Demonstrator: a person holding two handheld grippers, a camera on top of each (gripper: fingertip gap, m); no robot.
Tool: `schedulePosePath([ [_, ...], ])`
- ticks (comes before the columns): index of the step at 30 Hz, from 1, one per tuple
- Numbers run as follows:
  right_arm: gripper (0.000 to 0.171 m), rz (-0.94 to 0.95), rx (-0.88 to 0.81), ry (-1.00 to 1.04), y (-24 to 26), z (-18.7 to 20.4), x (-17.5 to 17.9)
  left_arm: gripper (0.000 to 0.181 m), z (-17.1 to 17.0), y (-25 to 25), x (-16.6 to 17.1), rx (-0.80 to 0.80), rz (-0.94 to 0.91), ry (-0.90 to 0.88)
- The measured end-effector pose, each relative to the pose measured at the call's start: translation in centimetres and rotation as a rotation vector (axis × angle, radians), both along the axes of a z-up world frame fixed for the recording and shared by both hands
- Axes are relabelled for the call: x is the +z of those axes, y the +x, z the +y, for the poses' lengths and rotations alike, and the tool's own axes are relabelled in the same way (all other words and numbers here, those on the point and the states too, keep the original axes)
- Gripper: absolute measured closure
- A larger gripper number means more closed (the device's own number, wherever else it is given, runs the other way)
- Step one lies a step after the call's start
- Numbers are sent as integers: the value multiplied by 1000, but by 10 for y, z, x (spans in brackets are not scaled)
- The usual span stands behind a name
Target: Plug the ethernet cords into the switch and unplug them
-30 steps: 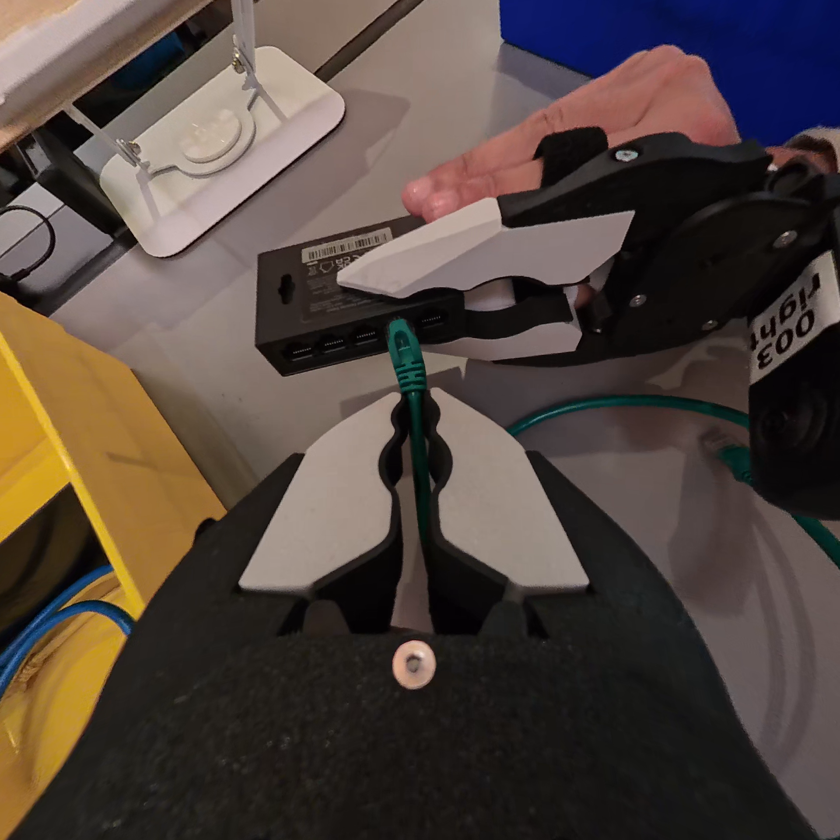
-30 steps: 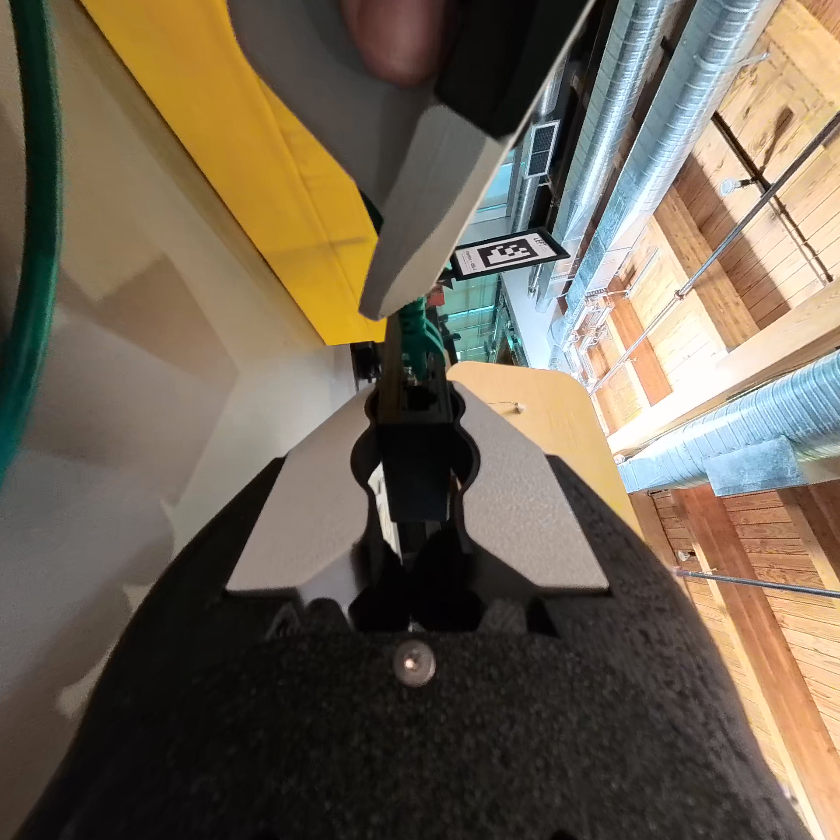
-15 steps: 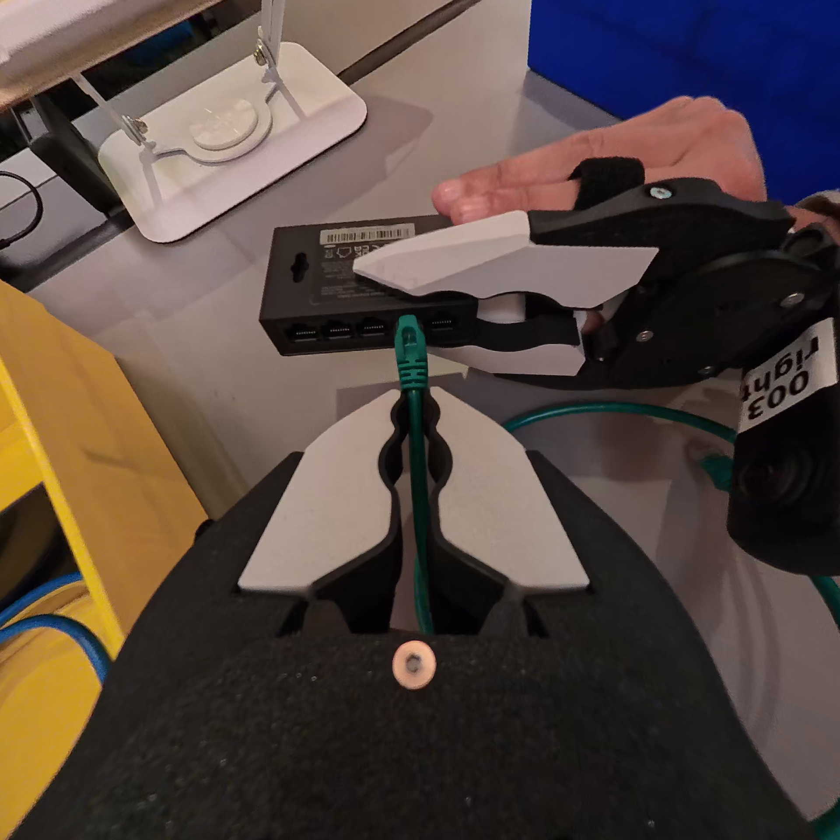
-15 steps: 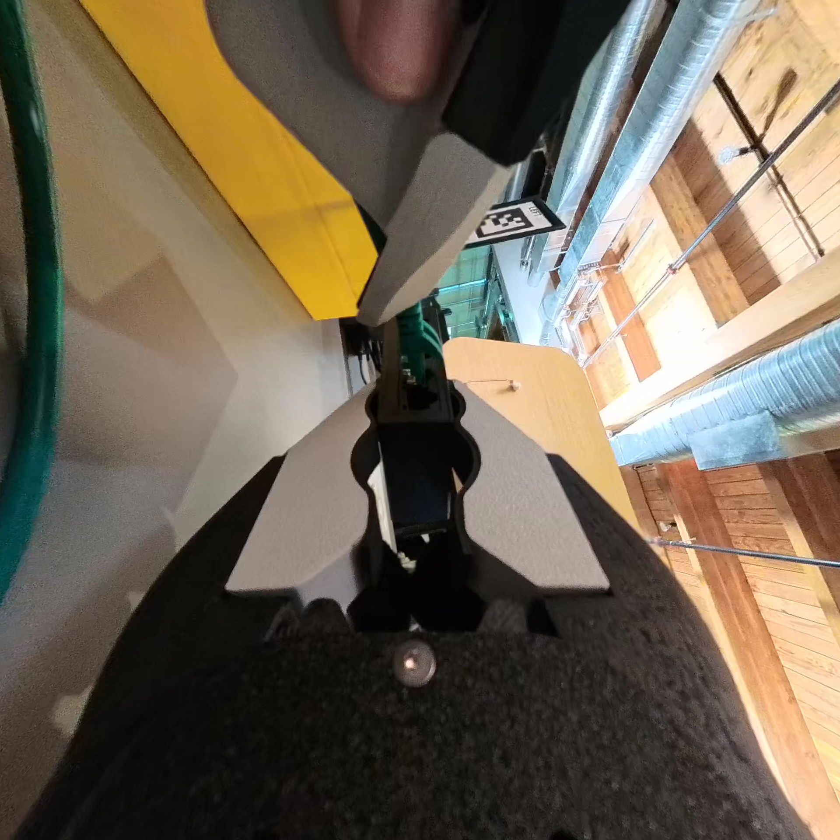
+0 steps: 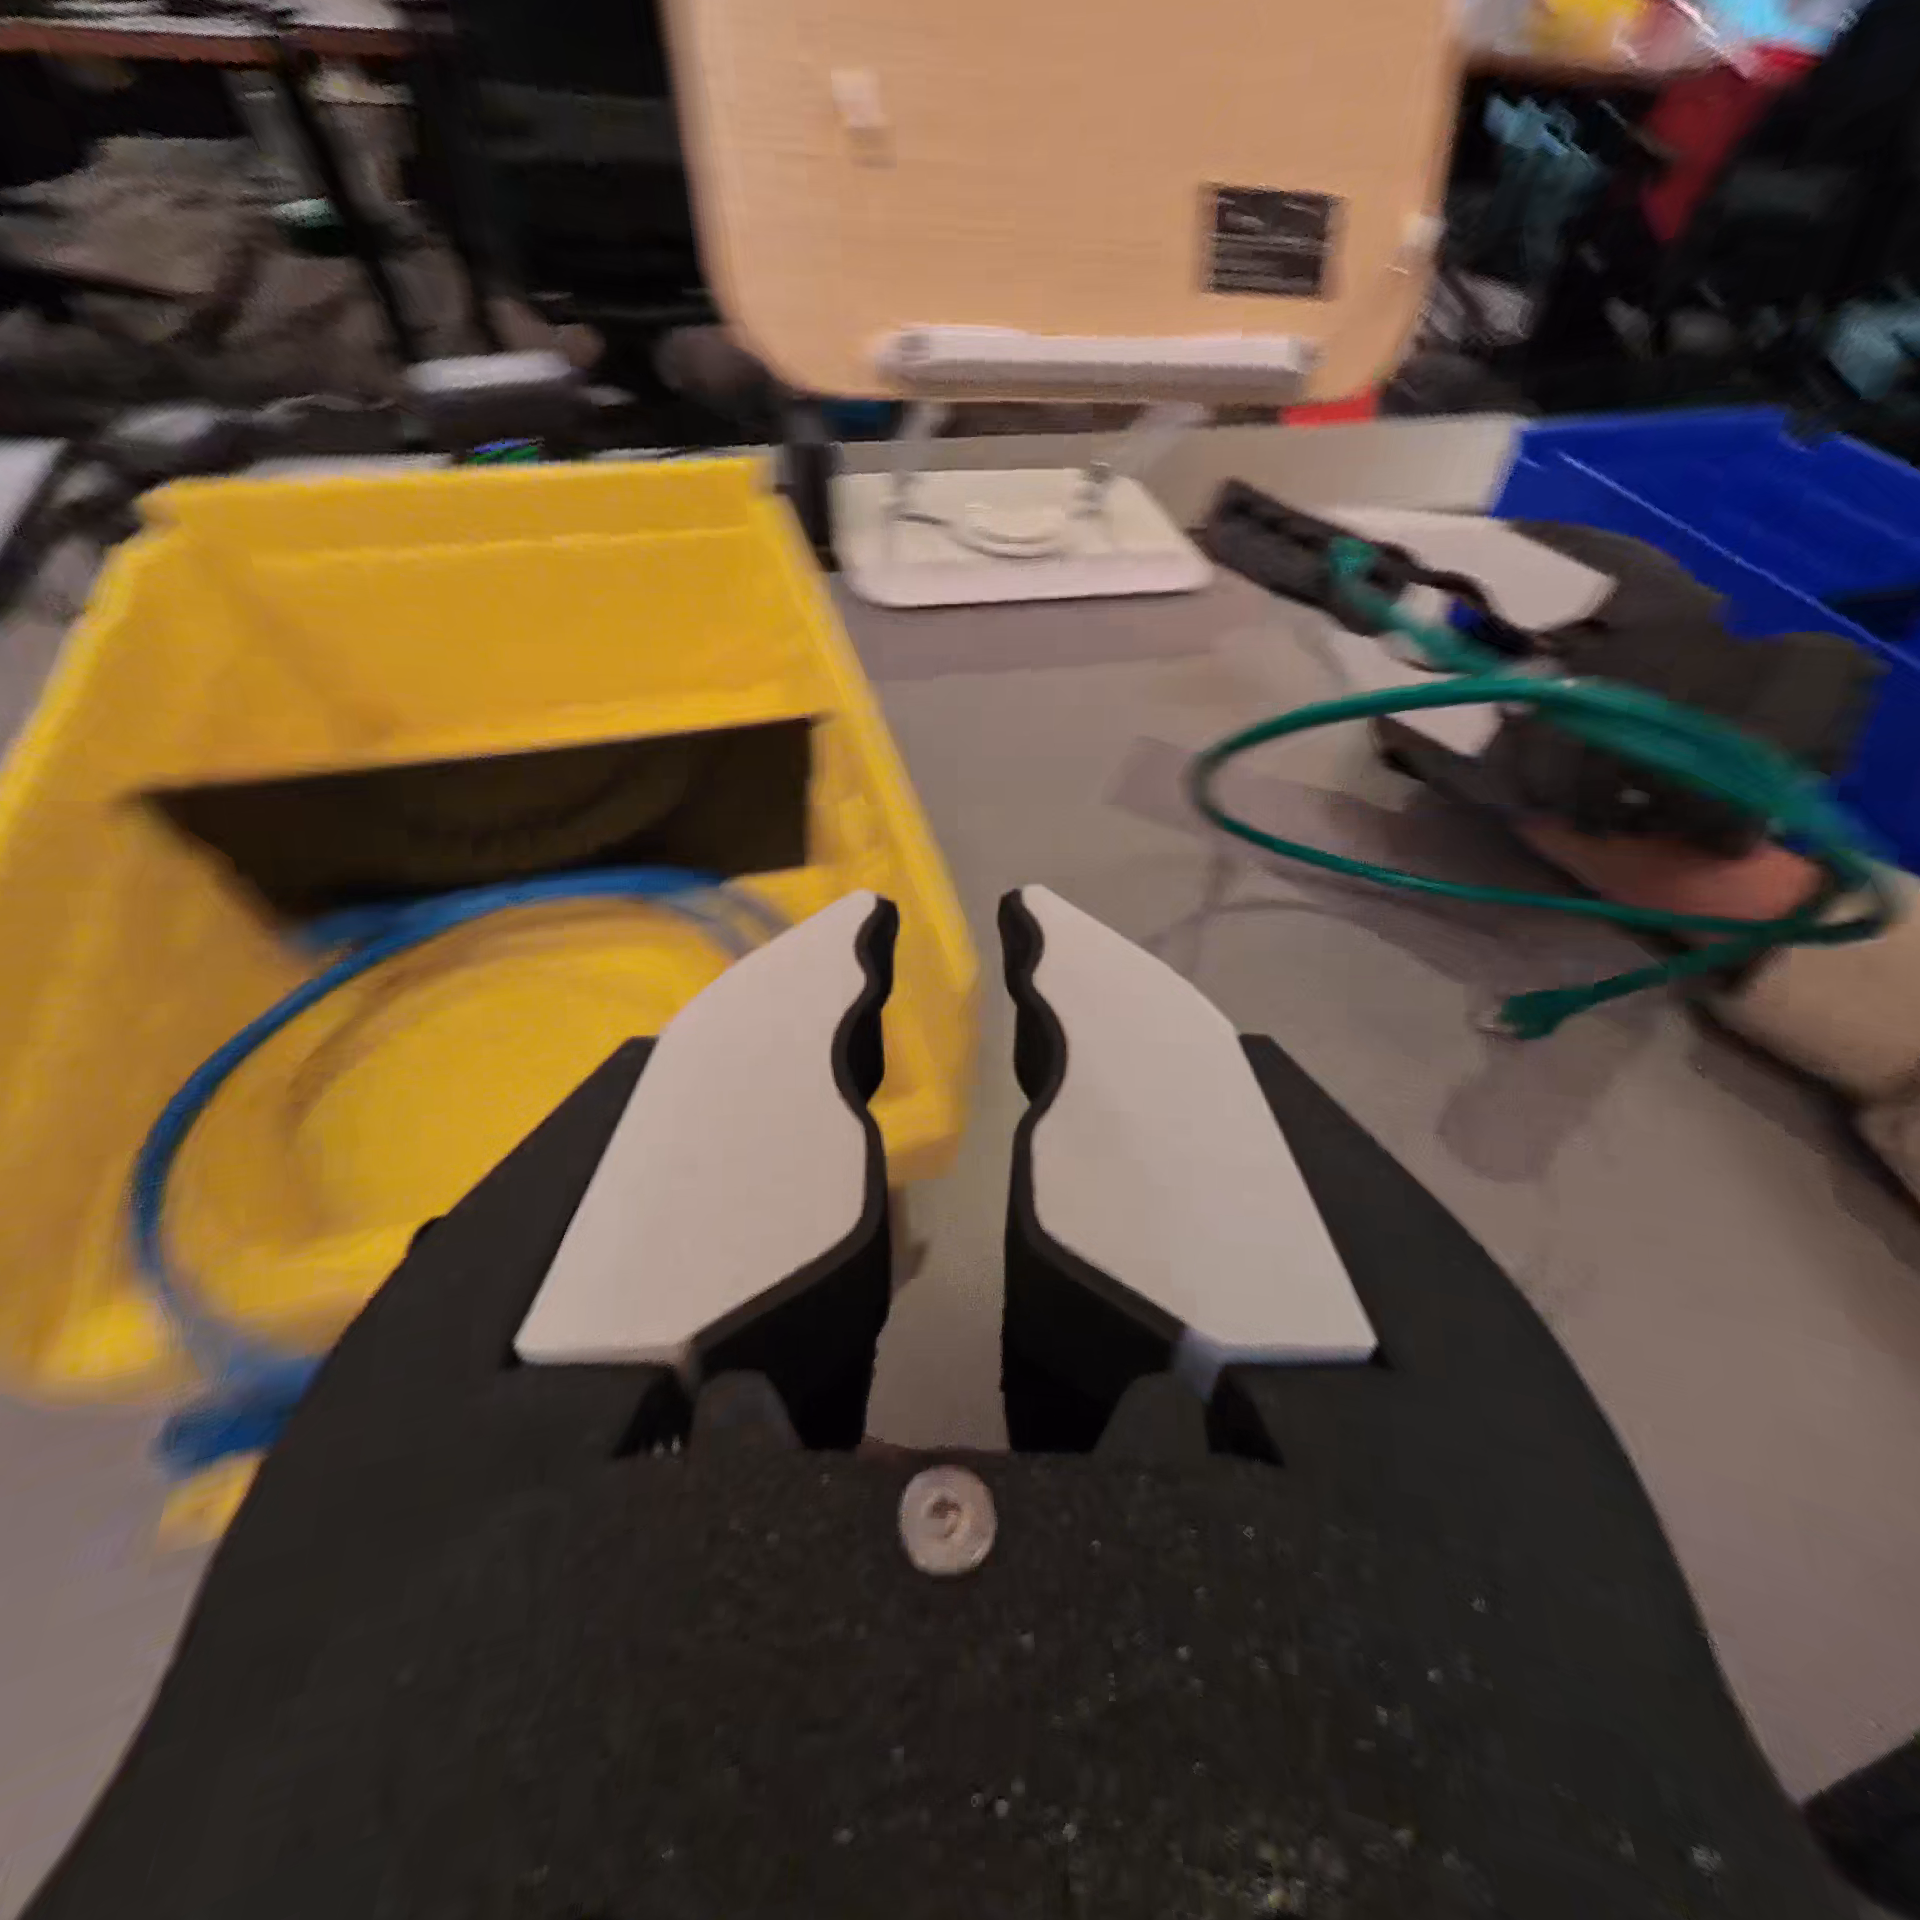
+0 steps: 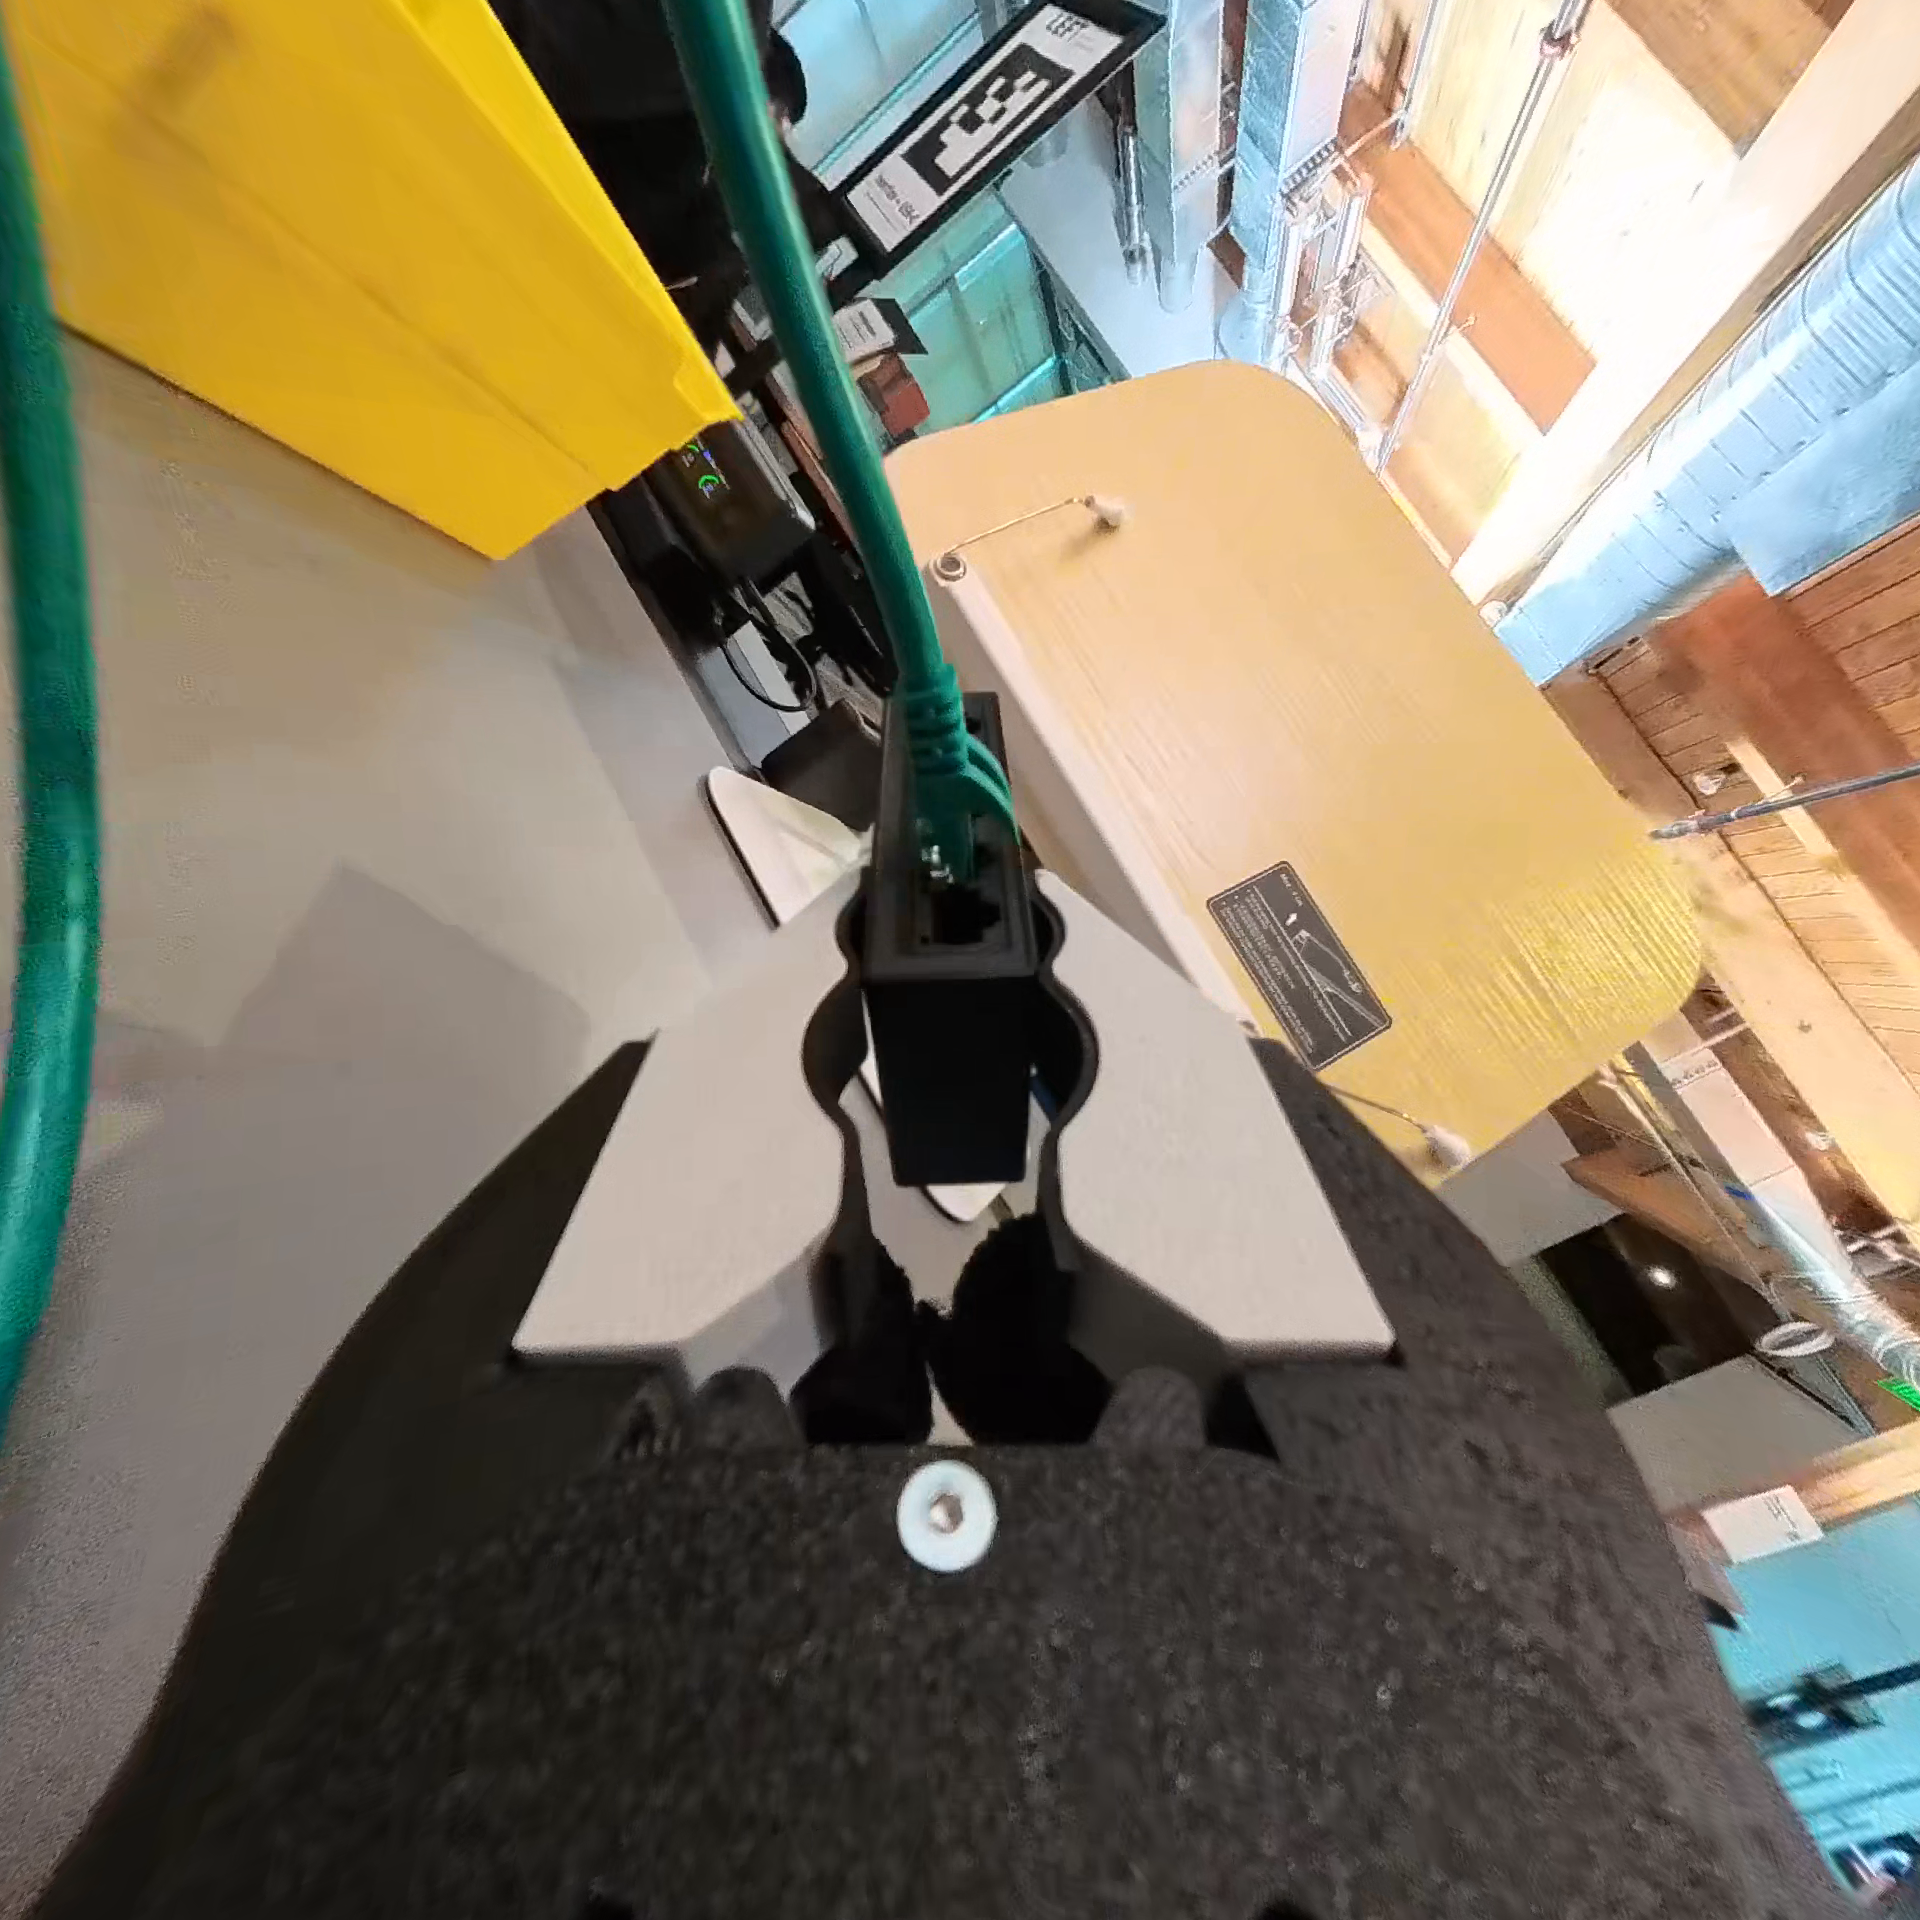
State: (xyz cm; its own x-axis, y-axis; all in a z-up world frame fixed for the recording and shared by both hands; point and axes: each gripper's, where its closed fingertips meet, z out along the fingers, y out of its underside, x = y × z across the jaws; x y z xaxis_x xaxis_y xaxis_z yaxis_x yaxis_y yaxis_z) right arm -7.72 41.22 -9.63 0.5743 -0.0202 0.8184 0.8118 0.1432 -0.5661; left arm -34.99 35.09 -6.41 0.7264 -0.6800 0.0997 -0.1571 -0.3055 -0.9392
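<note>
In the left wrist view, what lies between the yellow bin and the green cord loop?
Only bare grey table separates the yellow bin from the green cord; the open left tool juts up in front, holding nothing.

Matt black plastic switch (image 6: 951, 1049), glossy yellow plastic bin (image 5: 436, 665), pale wood-grain board (image 6: 1351, 790), smooth grey tabletop (image 5: 1455, 1299).

Much of the left wrist view is smeared by motion blur: the yellow bin (image 5: 447, 665), the blue cable (image 5: 208, 1091) coiled in it and the background clutter cannot be made out finely. The switch (image 5: 1283, 545) is partly covered by the right gripper (image 5: 1496, 623). The green cable (image 6: 42, 727) is cut off by the left edge in the right wrist view.
</note>
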Motion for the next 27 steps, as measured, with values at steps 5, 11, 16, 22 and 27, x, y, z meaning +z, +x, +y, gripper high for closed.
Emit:
schedulePosePath([
  [5, 145, -86, 47, 3, -19, -2, -6, 152, 11, -100, -48, 302, -275, -254],
  [11, 145, -162, 76, 2, -32, -5, -12, 140, 22, -106, -77, 279, -438, -487],
  [16, 145, -144, 75, -14, -30, -3, -14, 147, 32, -102, -85, 270, -416, -512],
  [22, 145, -155, 76, -21, -30, -3, -16, 170, 31, -89, -58, 178, -396, -377],
  [27, 145, -165, 80, -25, -31, -3, -17, 175, 19, -76, -20, 72, -278, -127],
])
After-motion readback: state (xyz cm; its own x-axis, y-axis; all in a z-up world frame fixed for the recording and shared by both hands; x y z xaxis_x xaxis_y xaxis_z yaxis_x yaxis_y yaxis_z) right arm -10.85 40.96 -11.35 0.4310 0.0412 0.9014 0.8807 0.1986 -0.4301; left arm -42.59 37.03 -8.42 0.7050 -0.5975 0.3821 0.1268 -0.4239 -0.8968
